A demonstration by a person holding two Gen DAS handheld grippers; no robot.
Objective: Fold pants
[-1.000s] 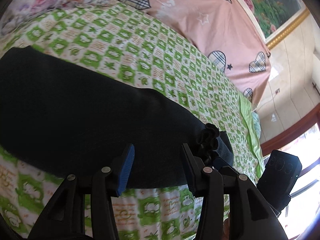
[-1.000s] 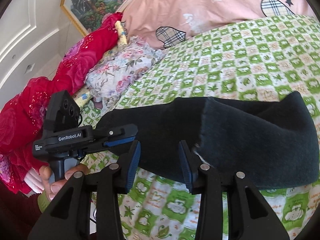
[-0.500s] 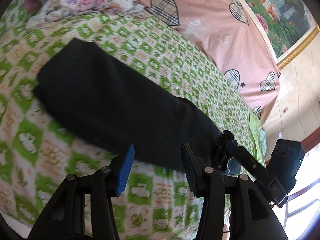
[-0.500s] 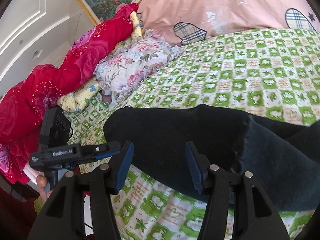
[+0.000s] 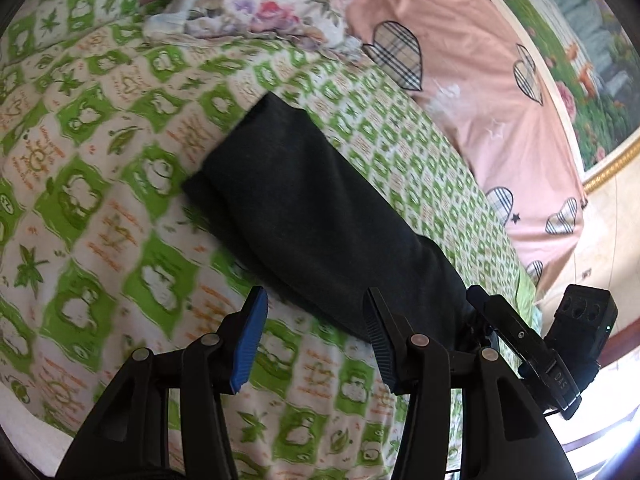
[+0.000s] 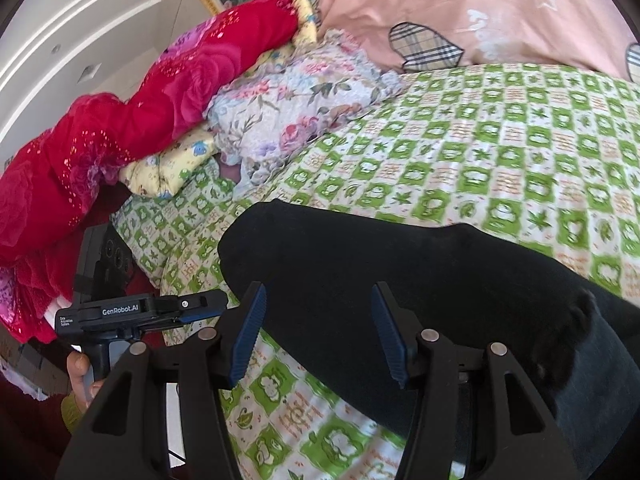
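Observation:
Dark folded pants (image 5: 316, 216) lie as a long strip on the green-checked bedspread (image 5: 100, 208). In the right wrist view the pants (image 6: 380, 272) stretch from the middle to the lower right. My left gripper (image 5: 312, 340) is open and empty, above the near edge of the pants. My right gripper (image 6: 316, 332) is open and empty over the near part of the pants. The right gripper also shows in the left wrist view (image 5: 536, 352), by the pants' far right end. The left gripper shows in the right wrist view (image 6: 160, 312), left of the pants.
A pink quilt with plaid hearts (image 5: 480, 92) lies at the back of the bed. A floral pillow (image 6: 296, 108) and a red blanket (image 6: 140, 128) are piled to the left. A framed painting (image 5: 580, 40) hangs behind.
Both grippers have pulled back and up from the pants, which now look smaller and farther off. Both stay open and empty.

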